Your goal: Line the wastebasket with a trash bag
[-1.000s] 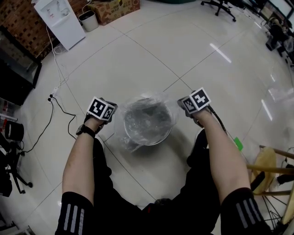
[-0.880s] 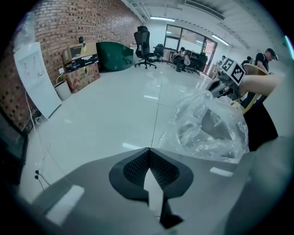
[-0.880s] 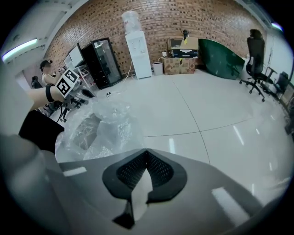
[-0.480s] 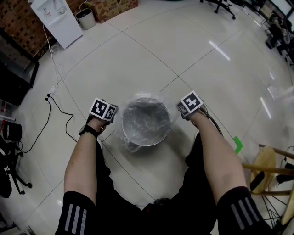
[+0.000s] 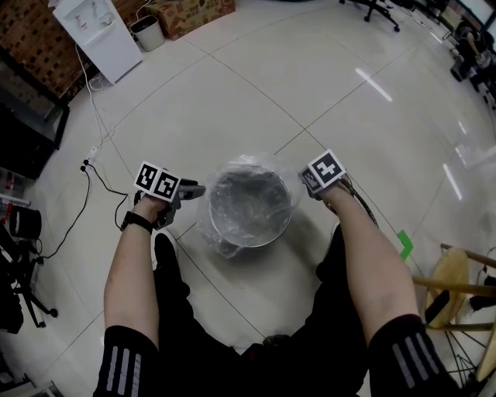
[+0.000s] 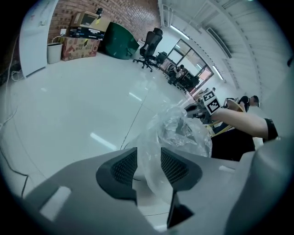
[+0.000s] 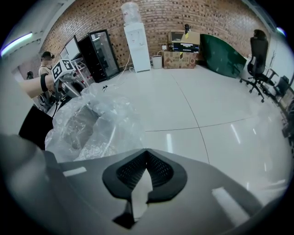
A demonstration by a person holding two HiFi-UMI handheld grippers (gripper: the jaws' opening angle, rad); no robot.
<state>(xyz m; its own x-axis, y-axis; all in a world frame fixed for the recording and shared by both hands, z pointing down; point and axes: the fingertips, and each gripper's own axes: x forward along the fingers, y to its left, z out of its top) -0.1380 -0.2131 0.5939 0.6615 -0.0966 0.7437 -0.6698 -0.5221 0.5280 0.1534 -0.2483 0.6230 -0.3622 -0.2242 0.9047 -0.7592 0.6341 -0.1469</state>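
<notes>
A round metal wastebasket (image 5: pixel 263 233) stands on the floor between my knees, with a clear trash bag (image 5: pixel 256 163) crumpled inside it and spilling over its rim. My left gripper (image 5: pixel 197 189) sits just left of the rim and points at it. Its jaws (image 6: pixel 148 154) have just been opening, and the bag's film (image 6: pixel 177 133) hangs loose between the parted pads. At the right rim my right gripper (image 5: pixel 304 184) is shut (image 7: pixel 146 153). A pale strip of film shows pinched between its pads, and the bag (image 7: pixel 94 121) bulges to its left.
A white water dispenser (image 5: pixel 93 31), a small white bin (image 5: pixel 146 32) and a cardboard box (image 5: pixel 190 14) stand at the far left. A black cable (image 5: pixel 97 177) trails over the floor on the left. A wooden chair (image 5: pixel 457 283) and green tape (image 5: pixel 404 244) lie to the right.
My left gripper has drawn a little to the left of the rim, rolled, and opened its jaws off the film. The right gripper has sunk slightly beside the right rim.
</notes>
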